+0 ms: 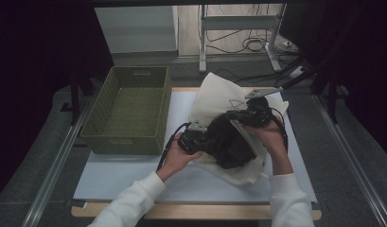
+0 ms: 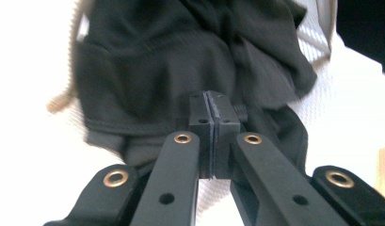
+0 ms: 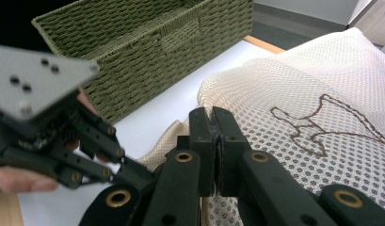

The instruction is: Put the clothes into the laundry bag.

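Note:
A cream mesh laundry bag (image 1: 215,94) (image 3: 298,94) with a stitched outline figure lies on the white mat. A dark garment (image 1: 229,142) (image 2: 180,56) bulges out of its opening. My right gripper (image 1: 233,116) (image 3: 212,117) is shut on the bag's rim and holds it up at the opening. My left gripper (image 1: 204,142) (image 2: 212,101) has its jaws together, with the tips against the dark garment; no cloth shows between the pads. In the right gripper view, the left gripper (image 3: 129,172) reaches in from the left, under the bag's lifted edge.
A green woven basket (image 1: 129,137) (image 3: 133,56) stands to the left of the bag, on the mat's left edge. The white mat (image 1: 125,175) covers the table, and a wooden edge (image 1: 205,212) runs along the front. Metal rails flank the table.

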{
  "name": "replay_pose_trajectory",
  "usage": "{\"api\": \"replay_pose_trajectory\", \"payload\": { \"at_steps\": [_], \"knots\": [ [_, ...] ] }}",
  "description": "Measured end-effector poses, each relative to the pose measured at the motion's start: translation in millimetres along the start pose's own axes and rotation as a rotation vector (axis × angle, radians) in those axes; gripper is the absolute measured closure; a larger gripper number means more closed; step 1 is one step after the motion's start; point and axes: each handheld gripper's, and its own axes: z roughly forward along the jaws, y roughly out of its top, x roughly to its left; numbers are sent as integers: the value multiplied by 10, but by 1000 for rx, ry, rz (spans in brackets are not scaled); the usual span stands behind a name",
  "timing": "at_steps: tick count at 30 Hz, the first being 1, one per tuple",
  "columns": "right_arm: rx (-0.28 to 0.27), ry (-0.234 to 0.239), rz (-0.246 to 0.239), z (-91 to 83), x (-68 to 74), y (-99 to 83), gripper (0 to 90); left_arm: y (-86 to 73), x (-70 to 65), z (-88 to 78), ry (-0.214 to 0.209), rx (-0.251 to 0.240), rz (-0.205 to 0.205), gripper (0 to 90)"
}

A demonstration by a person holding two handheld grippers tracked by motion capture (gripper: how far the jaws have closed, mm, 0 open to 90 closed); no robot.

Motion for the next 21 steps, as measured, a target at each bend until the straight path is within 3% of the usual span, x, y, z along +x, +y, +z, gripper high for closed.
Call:
{"api": "replay_pose_trajectory", "payload": {
  "at_steps": [4,9,16,21],
  "knots": [
    [2,0,0,5,6,2,880,-11,10,131,19,26,2,897],
    [3,2,-2,5,10,3,881,-4,9,357,73,68,30,900],
    [0,2,0,-22,11,5,880,2,62,547,114,92,50,900],
    [-2,0,-3,-20,20,10,881,85,79,630,187,117,87,900]
  ]
}}
